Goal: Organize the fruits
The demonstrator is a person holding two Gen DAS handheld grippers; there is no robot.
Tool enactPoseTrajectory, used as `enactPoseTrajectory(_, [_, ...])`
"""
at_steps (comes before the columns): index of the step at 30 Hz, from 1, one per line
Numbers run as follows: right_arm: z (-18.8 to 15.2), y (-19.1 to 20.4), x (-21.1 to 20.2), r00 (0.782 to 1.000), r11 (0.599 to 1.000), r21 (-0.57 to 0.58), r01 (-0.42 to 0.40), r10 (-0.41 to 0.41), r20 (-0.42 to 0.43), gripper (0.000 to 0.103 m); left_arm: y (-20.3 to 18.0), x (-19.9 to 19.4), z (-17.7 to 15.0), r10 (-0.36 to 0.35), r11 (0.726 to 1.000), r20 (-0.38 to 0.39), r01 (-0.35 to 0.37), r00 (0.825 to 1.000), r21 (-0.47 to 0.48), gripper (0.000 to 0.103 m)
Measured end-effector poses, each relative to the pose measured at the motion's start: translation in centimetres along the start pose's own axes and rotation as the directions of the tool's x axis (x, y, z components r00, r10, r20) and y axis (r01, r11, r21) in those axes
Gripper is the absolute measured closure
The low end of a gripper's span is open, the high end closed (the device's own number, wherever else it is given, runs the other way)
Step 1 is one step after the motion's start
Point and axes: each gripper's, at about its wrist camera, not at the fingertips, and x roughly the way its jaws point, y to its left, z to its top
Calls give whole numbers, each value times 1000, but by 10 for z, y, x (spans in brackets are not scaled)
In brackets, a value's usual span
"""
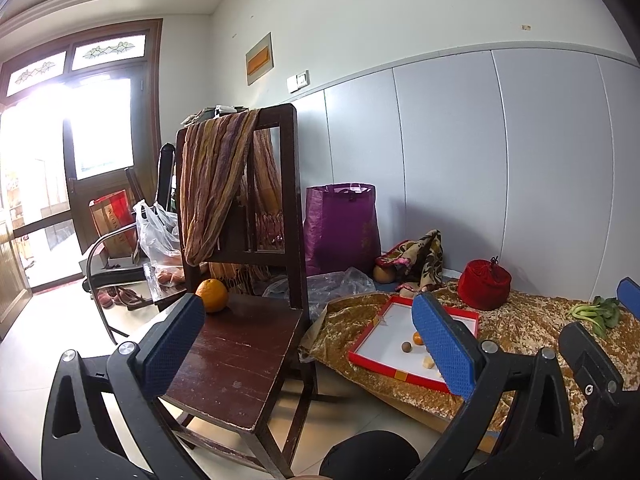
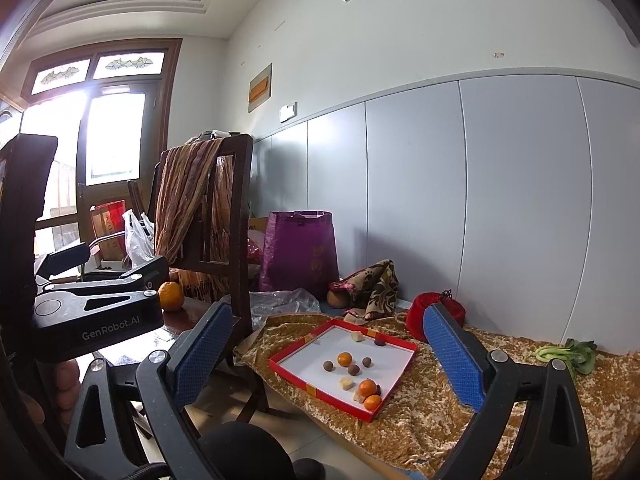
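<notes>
Left wrist view: left gripper point(image 1: 316, 344) jaws spread wide, nothing between them, hanging above the front of the chair seat.
Right wrist view: right gripper point(image 2: 328, 360) jaws also wide apart, empty, framing the tray from above.
Chair point(image 1: 240, 344): dark wood, striped scarf point(image 1: 212, 184) draped over the backrest.
Big orange point(image 1: 212, 295): on the chair seat, back left corner, near the scarf fringe. Touching neither gripper.
Tray point(image 2: 288, 370): red rim, white floor, lying on the gold patterned cloth point(image 2: 440, 420) to the right of the chair.
Tray contents (right wrist view): small orange point(image 2: 344, 359) near the middle; two more small oranges point(image 2: 367, 387) touching each other at the near corner; brown round fruits point(image 2: 353, 369) scattered around the middle one; pale chunks point(image 2: 346, 384), one near the far rim, others by the near oranges. What the chunks are, cannot tell.
Left wrist view of tray: right finger blocks most of it, only one orange, one brown fruit and one pale chunk visible.
Leafy greens point(image 2: 568, 354): on the cloth, far right, well apart from the tray.
Red pouch point(image 1: 484, 284): behind the tray, near the wall.
Purple bag point(image 1: 342, 228): against the wall panel behind the chair.
</notes>
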Motion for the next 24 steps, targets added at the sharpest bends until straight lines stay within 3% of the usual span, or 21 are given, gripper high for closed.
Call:
enactPoseTrajectory(10, [0, -5, 3, 1000, 1000, 13, 15, -15, -11, 6, -1, 0, -2, -3, 1000, -4, 3, 1000, 3, 0])
enactPoseTrajectory(24, [-9, -19, 21, 995, 997, 59, 56, -51, -88, 5, 0, 6, -5, -9, 1000, -25, 9, 1000, 19, 0])
